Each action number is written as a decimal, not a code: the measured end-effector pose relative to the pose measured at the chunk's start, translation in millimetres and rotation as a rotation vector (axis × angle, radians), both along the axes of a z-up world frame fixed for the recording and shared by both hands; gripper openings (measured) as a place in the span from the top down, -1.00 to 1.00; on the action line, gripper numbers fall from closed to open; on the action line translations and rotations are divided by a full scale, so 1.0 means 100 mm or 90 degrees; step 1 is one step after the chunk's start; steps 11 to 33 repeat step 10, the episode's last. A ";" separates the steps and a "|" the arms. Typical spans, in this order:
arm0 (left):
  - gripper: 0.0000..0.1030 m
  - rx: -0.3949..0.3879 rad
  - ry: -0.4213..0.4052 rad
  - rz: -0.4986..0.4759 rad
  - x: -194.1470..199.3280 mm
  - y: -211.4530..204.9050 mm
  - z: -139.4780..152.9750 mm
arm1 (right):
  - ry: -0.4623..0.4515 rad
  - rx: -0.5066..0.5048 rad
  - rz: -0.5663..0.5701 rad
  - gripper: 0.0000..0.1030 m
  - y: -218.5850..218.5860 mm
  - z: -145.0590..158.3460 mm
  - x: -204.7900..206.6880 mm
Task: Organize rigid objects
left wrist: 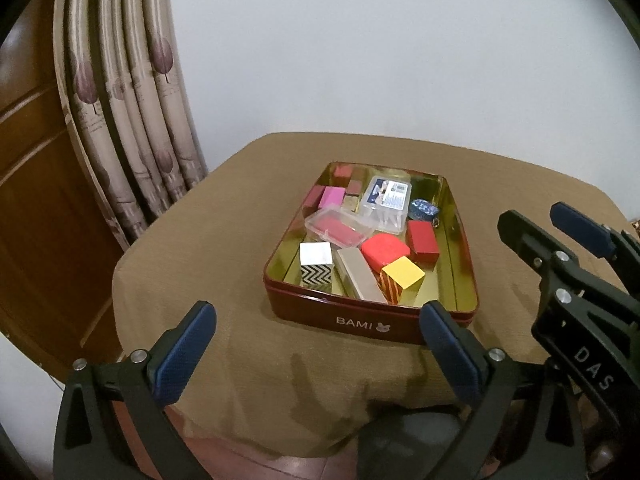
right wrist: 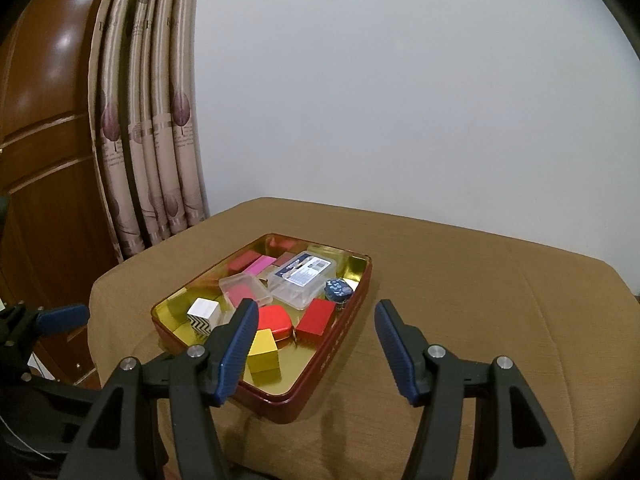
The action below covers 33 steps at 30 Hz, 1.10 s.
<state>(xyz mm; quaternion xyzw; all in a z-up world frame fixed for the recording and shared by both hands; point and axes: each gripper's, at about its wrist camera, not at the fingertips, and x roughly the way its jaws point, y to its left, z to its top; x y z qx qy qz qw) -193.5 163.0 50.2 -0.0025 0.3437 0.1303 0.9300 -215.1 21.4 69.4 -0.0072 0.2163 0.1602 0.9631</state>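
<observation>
Left tongs [left wrist: 316, 326] gape wide and empty; right tongs [right wrist: 316, 320] stand apart, empty, near the red tin [left wrist: 372, 322].

A tan cloth [left wrist: 224, 264] covers the table across the lower middle of both views. Behind it, a plain white wall [left wrist: 400, 48] fills the upper right. At the upper left hangs a beige curtain [left wrist: 132, 120] printed with purple tree shapes, and at the far left edge stands a glossy brown wooden door [right wrist: 44, 128].
</observation>
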 end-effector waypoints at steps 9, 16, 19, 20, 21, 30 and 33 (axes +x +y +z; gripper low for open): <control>-0.89 -0.008 0.009 -0.001 0.02 0.00 0.04 | -0.006 0.002 0.004 -0.21 -0.02 0.03 -0.02; -0.89 -0.009 0.011 0.001 0.02 0.00 0.04 | -0.007 0.001 0.005 -0.20 -0.02 0.03 -0.03; -0.89 -0.009 0.011 0.001 0.02 0.00 0.04 | -0.007 0.001 0.005 -0.20 -0.02 0.03 -0.03; -0.89 -0.009 0.011 0.001 0.02 0.00 0.04 | -0.007 0.001 0.005 -0.20 -0.02 0.03 -0.03; -0.89 -0.009 0.011 0.001 0.02 0.00 0.04 | -0.007 0.001 0.005 -0.20 -0.02 0.03 -0.03; -0.89 -0.009 0.011 0.001 0.02 0.00 0.04 | -0.007 0.001 0.005 -0.20 -0.02 0.03 -0.03; -0.89 -0.009 0.011 0.001 0.02 0.00 0.04 | -0.007 0.001 0.005 -0.20 -0.02 0.03 -0.03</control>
